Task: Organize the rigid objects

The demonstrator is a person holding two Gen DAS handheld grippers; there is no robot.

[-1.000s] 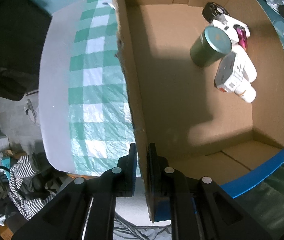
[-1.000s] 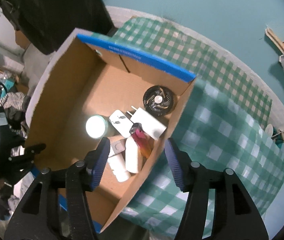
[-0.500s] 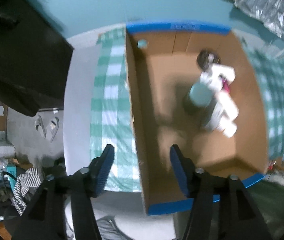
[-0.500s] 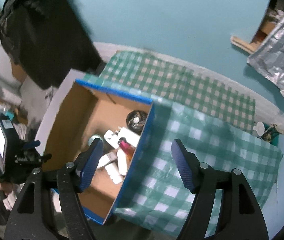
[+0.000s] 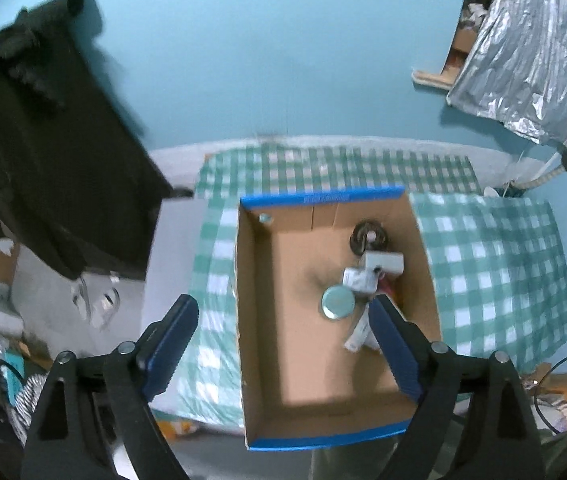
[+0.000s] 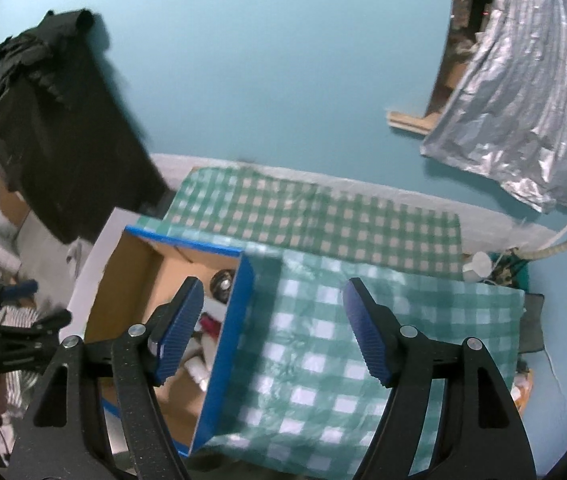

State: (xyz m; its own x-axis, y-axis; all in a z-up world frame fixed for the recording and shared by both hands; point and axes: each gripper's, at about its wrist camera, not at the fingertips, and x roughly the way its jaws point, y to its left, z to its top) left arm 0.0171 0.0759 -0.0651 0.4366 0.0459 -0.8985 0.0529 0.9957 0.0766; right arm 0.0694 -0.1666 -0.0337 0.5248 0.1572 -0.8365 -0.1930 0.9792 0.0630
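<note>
Your green-and-white checked tablecloth point(image 6: 323, 360) covers the table, and on it sits the open cardboard box with blue-taped edges point(image 5: 259, 320). Inside, against its right wall, lie a round teal-lidded tin point(image 5: 337, 303), a white plug adapter point(image 5: 383, 262) and a black round fan point(image 5: 367, 237), clustered together. Your left gripper point(image 5: 279, 344) and right gripper point(image 6: 273, 330) both hang above with jaws wide apart, holding nothing.

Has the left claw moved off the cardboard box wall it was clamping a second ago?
Yes. The left claw is open and has pulled up and back; the cardboard box now looks smaller below it.
</note>
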